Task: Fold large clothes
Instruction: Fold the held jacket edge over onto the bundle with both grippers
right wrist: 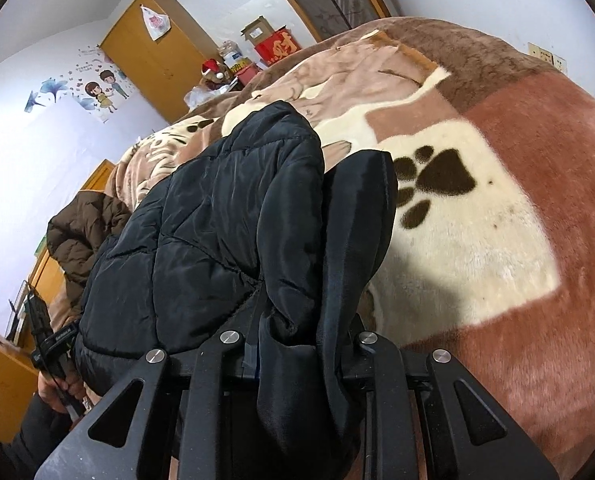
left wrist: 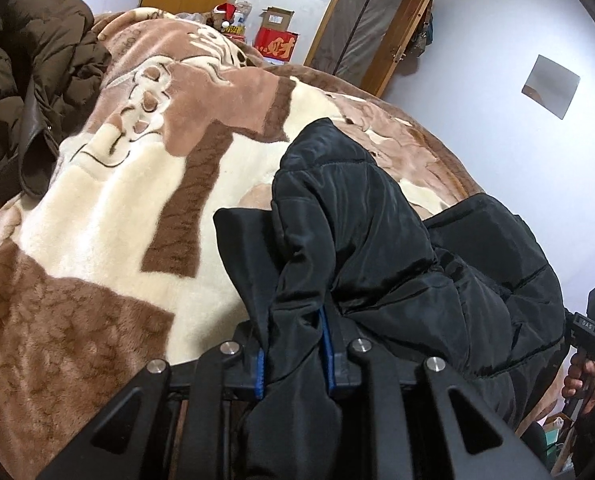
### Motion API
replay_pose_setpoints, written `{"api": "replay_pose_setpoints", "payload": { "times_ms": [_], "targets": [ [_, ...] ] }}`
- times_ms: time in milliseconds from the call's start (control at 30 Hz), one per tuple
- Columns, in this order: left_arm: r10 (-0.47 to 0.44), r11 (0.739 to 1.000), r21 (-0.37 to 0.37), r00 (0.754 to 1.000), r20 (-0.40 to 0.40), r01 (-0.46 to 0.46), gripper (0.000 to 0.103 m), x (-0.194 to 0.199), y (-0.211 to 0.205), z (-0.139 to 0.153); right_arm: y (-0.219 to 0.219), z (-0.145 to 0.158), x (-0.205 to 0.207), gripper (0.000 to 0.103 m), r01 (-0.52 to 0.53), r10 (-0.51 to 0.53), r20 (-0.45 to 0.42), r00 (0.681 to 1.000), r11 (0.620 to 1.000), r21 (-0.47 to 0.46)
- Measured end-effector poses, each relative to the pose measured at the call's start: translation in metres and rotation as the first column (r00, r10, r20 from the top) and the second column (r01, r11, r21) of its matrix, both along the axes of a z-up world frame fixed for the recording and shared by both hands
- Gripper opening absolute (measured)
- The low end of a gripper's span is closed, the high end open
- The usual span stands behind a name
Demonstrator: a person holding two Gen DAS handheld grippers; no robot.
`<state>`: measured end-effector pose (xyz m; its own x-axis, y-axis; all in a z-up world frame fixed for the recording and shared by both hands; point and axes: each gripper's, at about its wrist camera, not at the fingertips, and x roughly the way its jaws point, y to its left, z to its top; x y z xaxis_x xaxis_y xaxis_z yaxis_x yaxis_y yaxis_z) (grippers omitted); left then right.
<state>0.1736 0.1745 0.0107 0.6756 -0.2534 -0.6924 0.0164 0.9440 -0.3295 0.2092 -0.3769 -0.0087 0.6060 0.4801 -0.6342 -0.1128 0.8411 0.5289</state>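
Note:
A black quilted puffer jacket [left wrist: 377,240] hangs bunched between both grippers above the bed. My left gripper [left wrist: 293,356] is shut on a fold of its black fabric, blue pads pressed against the cloth. In the right wrist view the same jacket [right wrist: 217,216] drapes over the fingers, and my right gripper [right wrist: 301,344] is shut on another edge of it. The fingertips of both are hidden by fabric. The right gripper's handle and a hand show at the left wrist view's right edge [left wrist: 593,332]; the left gripper's handle shows in the right wrist view [right wrist: 49,344].
A plush brown, cream and pink blanket [left wrist: 117,208] with paw prints [right wrist: 437,184] covers the bed. A brown puffer coat [left wrist: 29,80] lies heaped at the bed's far side. Boxes [left wrist: 275,42], a wooden wardrobe [right wrist: 157,52] and a door [left wrist: 361,28] stand beyond.

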Motion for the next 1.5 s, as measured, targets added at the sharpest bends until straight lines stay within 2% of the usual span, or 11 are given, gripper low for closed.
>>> {"api": "replay_pose_setpoints", "payload": {
  "times_ms": [267, 433, 600, 767, 867, 1000, 1100, 1200, 1300, 1400, 1500],
  "targets": [
    [-0.03, 1.0, 0.001, 0.998, 0.049, 0.03, 0.021, 0.028, -0.026, 0.027, -0.027, 0.016, 0.016, 0.023, 0.026, -0.027, 0.047, 0.999, 1.0, 0.012],
    [-0.063, 0.998, -0.012, 0.996, 0.07, 0.064, 0.021, 0.075, -0.059, 0.04, -0.056, 0.026, 0.049, 0.023, 0.067, -0.066, 0.069, 0.995, 0.998, 0.001],
    [-0.095, 0.995, -0.024, 0.992, 0.084, 0.098, 0.021, 0.131, -0.099, 0.04, -0.088, 0.031, 0.096, 0.023, 0.128, -0.126, 0.086, 0.988, 0.992, -0.017],
    [-0.099, 0.994, -0.033, 0.991, 0.086, 0.102, 0.021, 0.189, -0.127, 0.026, -0.106, 0.021, 0.145, 0.023, 0.15, -0.146, 0.085, 0.986, 0.988, -0.035],
    [-0.092, 0.995, -0.035, 0.993, 0.068, 0.095, 0.021, 0.217, -0.135, 0.008, -0.112, -0.001, 0.176, 0.023, 0.156, -0.153, 0.059, 0.986, 0.987, -0.041],
    [-0.065, 0.998, -0.022, 0.998, 0.0, 0.065, 0.022, 0.243, -0.138, -0.042, -0.121, -0.047, 0.198, 0.024, 0.18, -0.181, -0.016, 0.983, 0.982, -0.057],
    [-0.034, 0.997, -0.07, 0.998, -0.062, 0.03, 0.023, 0.247, -0.129, -0.078, -0.131, -0.071, 0.194, 0.029, 0.208, -0.209, -0.056, 0.976, 0.978, -0.019],
    [-0.029, 0.996, -0.083, 0.997, -0.075, 0.023, 0.027, 0.242, -0.125, -0.092, -0.132, -0.072, 0.19, 0.037, 0.203, -0.204, -0.062, 0.977, 0.979, -0.021],
    [-0.014, 0.993, -0.116, 0.995, -0.094, 0.003, 0.033, 0.24, -0.119, -0.09, -0.135, -0.064, 0.185, 0.043, 0.226, -0.227, -0.087, 0.97, 0.974, -0.017],
    [-0.009, 0.993, -0.117, 0.993, -0.117, -0.004, 0.038, 0.234, -0.112, -0.08, -0.137, -0.049, 0.176, 0.046, 0.25, -0.252, -0.096, 0.963, 0.967, -0.041],
    [0.006, 0.995, -0.102, 0.996, -0.095, -0.015, 0.037, 0.219, -0.102, -0.063, -0.138, -0.027, 0.16, 0.046, 0.276, -0.28, -0.05, 0.959, 0.958, -0.08]
  ]
}}
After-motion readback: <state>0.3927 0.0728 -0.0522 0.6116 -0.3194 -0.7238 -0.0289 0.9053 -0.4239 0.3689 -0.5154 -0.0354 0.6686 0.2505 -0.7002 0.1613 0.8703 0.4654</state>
